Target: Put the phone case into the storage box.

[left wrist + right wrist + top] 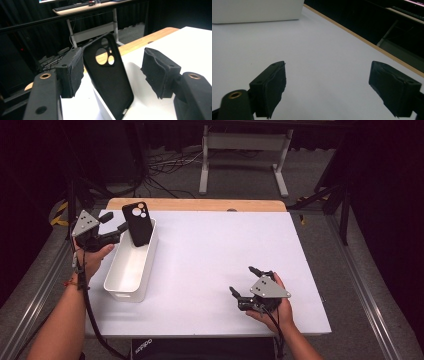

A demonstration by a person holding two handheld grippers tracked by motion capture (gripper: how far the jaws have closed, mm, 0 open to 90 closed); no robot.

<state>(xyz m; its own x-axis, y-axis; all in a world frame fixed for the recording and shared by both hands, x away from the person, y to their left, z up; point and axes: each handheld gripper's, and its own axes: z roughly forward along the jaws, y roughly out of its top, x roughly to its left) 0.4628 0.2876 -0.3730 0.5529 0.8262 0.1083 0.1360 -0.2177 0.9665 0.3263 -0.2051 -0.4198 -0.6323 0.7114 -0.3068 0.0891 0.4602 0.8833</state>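
While the case leans: the black phone case point(137, 223) stands on end in the far end of the white bin point(131, 270), its top tipped against the bin's far wall, camera cut-out upward
Why it stands so: judged, the narrow bin props it, so it can rest tilted without any grip
Left claw point(114, 229): released; in the left gripper view one pad sits just beside the case's edge, perhaps brushing it, and the other pad point(160, 71) stands well apart from it, so nothing is pinched
Left claw's place: just beside the bin's far end, at the side away from the middle of the surface
Step in hand: judged, the case has been set down in the bin and let go
Right claw point(246, 282): released, jaws spread with bare white surface point(215, 255) between them
Right claw's place: well apart from the bin, low over the near part of the surface, likely parked out of the way
Risk: the leaning case could slide flat if knocked
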